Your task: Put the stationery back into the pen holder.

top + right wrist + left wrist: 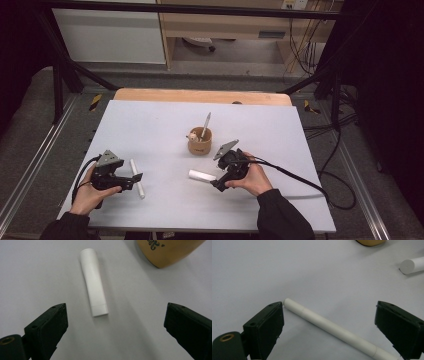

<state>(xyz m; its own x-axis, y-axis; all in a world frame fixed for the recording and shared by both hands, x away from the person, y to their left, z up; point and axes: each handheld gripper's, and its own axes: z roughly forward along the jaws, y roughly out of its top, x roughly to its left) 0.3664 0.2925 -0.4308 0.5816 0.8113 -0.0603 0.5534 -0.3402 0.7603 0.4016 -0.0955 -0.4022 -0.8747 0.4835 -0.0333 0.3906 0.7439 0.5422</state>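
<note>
A long white stick [137, 178] lies flat on the pale grey table [165, 125], near the front left. It looks like a thin pen with no marks on it, smooth and round, with one faint ring near each end. In the high view it runs mostly away from the person, with its far end leaning a little to the left. In the left gripper view the stick [332, 328] goes slanting from the left jaw down to the bottom right. Its rounded tip sits just at the corner of the left jaw.

The left gripper [131, 179] is spread wide, and the stick lies between its jaws with nothing squeezing it.

A short white tube [202, 175] lies flat near the middle of the table, just in front of the right gripper [216, 184]. It is fatter than the stick, all white, with a flat cap at one end. In the high view it lies almost sideways, pointing left. In the right gripper view the tube [93, 295] points away, cap end near.

The right gripper is spread wide too, and the tube lies ahead of its jaws, not touched.

A small brown cup [199, 141] stands behind the tube, with a thin stick standing up in it.
</note>
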